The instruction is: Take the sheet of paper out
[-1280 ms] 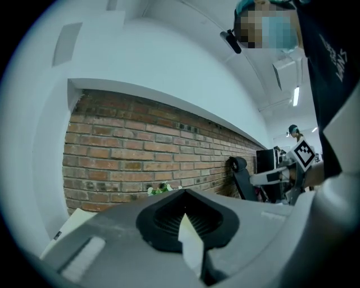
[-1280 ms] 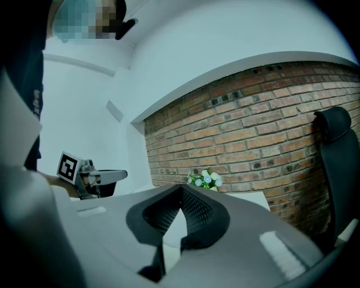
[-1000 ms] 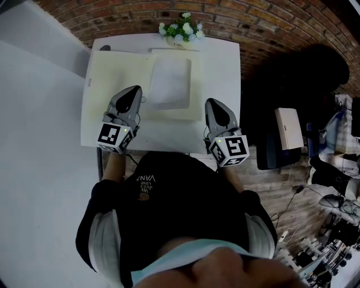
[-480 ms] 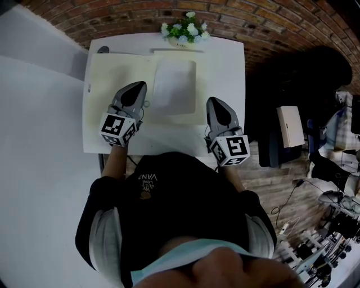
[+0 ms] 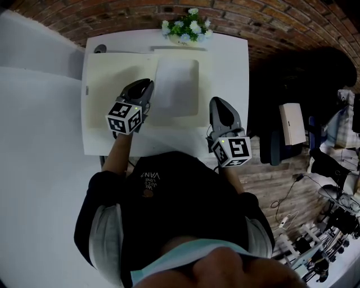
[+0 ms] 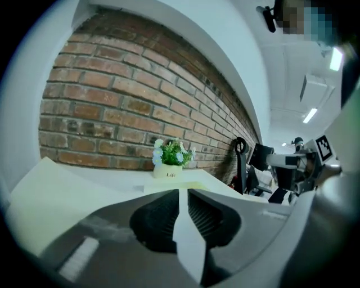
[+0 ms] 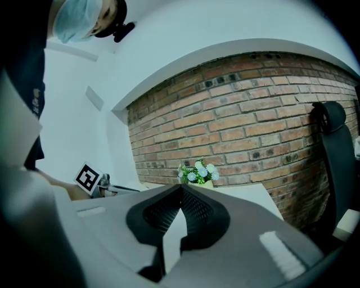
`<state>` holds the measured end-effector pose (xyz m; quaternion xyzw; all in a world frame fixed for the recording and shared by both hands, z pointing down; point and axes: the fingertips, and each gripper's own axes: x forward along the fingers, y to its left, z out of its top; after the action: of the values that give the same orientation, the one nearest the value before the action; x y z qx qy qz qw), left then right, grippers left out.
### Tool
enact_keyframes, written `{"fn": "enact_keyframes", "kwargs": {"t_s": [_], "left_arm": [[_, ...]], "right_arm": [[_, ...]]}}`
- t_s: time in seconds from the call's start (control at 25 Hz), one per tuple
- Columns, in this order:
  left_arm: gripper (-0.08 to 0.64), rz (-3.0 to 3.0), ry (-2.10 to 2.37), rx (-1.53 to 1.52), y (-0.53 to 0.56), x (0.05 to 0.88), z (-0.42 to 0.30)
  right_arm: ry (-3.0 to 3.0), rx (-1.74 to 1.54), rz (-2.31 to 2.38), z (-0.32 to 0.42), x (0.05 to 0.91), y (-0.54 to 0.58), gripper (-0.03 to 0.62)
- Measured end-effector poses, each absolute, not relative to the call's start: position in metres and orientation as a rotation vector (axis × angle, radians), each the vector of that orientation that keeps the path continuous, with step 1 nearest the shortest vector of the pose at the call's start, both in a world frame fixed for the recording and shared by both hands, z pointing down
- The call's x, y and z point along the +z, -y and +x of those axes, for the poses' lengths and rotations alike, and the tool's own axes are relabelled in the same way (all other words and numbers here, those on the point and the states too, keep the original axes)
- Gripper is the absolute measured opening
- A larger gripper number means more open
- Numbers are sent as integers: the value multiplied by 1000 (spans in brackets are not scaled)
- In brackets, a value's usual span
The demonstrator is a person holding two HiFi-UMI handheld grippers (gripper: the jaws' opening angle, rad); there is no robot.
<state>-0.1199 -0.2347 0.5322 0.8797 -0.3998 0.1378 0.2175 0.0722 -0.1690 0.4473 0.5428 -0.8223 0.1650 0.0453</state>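
Note:
A white sheet of paper point(image 5: 176, 84) lies on a large pale cream folder point(image 5: 109, 73) on the white table point(image 5: 225, 62). My left gripper point(image 5: 148, 86) hovers low over the folder, its tips just beside the sheet's left edge. Its jaws are opening: a narrow slit shows between them in the left gripper view point(image 6: 183, 193), with nothing in it. My right gripper point(image 5: 217, 102) is shut and empty, close to the folder's right edge, at the sheet's lower right. In the right gripper view point(image 7: 180, 188) its tips meet.
A small pot of flowers point(image 5: 186, 29) stands at the table's far edge, also in both gripper views point(image 6: 169, 161) point(image 7: 197, 174). A brick wall point(image 5: 112, 14) runs behind. A black office chair point(image 7: 335, 146) and cluttered floor lie right of the table.
My left gripper has moved forward and right to the sheet's left edge, sinking and rolling as it went. My right gripper has shifted slightly.

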Motion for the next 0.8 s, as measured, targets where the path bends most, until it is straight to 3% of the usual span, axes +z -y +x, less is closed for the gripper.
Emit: {"fn": "enact_keyframes", "kwargs": {"t_s": [0.48,0.8], "left_arm": [[212,2192,945,507,237,604,-112],[268,2055,888,524,236,631,-109]], "right_arm": [[2480,544,1652,76,462,177,-2],[2482,565,1636,78,471,181,-2]]}}
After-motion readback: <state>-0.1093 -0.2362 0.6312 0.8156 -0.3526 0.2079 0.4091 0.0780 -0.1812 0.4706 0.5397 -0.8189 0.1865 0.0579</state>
